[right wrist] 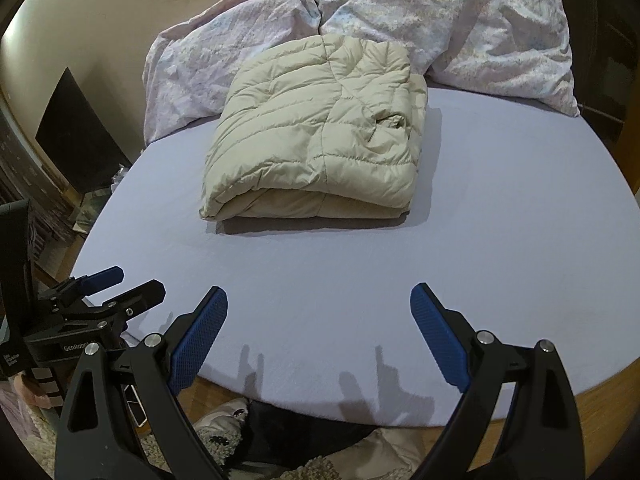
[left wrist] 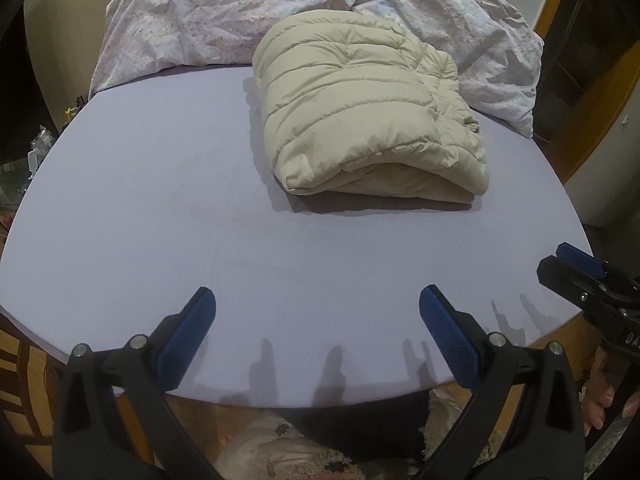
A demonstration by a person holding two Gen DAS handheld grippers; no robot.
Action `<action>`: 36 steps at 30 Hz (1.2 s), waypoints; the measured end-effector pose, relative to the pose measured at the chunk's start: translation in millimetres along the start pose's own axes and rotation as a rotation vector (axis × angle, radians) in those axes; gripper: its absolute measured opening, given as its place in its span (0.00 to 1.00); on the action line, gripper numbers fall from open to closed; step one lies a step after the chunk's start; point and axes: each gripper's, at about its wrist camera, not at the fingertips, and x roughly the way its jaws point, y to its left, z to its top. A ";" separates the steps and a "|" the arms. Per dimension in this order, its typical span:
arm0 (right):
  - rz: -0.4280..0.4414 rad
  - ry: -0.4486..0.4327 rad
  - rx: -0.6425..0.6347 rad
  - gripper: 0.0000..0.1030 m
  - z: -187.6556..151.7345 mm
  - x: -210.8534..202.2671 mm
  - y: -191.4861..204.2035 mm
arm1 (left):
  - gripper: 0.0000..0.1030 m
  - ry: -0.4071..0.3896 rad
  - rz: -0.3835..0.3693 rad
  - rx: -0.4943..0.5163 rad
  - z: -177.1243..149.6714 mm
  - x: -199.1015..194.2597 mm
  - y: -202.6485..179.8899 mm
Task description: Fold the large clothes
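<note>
A cream quilted puffer jacket (left wrist: 360, 112) lies folded into a thick rectangular bundle on the lilac bed sheet (left wrist: 160, 200); it also shows in the right wrist view (right wrist: 316, 136). My left gripper (left wrist: 316, 300) is open and empty, held over the near edge of the bed, well short of the jacket. My right gripper (right wrist: 318, 296) is open and empty too, beside the left one at the near edge. The right gripper shows at the right edge of the left wrist view (left wrist: 576, 268), and the left gripper shows at the left of the right wrist view (right wrist: 128, 280).
A crumpled pale floral duvet (left wrist: 224, 12) is heaped behind the jacket along the far side of the bed; it also shows in the right wrist view (right wrist: 460, 16). A dark panel (right wrist: 76, 136) stands by the wall at the left. The wooden bed frame (right wrist: 600, 396) rims the mattress.
</note>
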 end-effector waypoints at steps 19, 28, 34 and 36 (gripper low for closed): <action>0.026 -0.026 0.008 0.92 2.8 -10.5 2.0 | 0.98 -0.013 -0.004 0.014 5.8 -5.1 -7.3; 0.025 -0.032 0.005 0.92 3.8 -13.1 2.5 | 0.98 -0.021 -0.007 0.017 5.3 -8.1 -9.3; 0.022 -0.037 0.009 0.92 3.7 -15.5 2.6 | 0.98 -0.020 -0.018 0.019 7.0 -8.2 -9.9; 0.022 -0.037 0.010 0.92 3.8 -15.8 2.5 | 0.98 -0.018 -0.024 0.024 7.7 -8.0 -11.2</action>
